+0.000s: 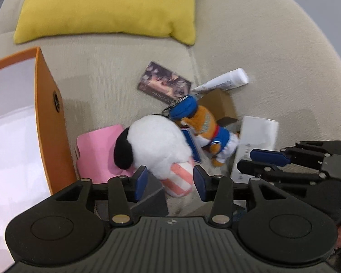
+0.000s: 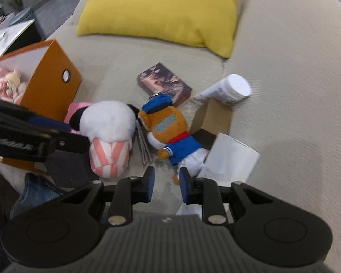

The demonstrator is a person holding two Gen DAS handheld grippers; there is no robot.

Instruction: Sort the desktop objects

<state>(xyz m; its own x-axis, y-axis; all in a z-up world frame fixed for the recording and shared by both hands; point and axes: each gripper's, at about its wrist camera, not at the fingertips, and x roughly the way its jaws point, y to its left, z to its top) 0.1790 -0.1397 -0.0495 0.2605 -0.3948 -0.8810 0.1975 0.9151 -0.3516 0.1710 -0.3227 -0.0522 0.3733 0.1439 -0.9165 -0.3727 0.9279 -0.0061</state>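
The left hand-held gripper (image 1: 168,182) hangs with its jaws apart over the striped base of the white plush (image 1: 156,145), pads not pressing it. The right hand-held gripper (image 2: 165,185) is narrowly parted and holds nothing, just before the sailor plush (image 2: 170,132). Both toys lie mid-seat on the beige sofa (image 2: 284,113), the orange box (image 2: 50,86) at its left edge, a white bottle (image 2: 229,89) and yellow cushion (image 2: 161,9) toward the backrest.

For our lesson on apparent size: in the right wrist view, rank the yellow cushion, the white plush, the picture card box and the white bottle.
1. yellow cushion
2. white plush
3. picture card box and white bottle: too alike to rank.
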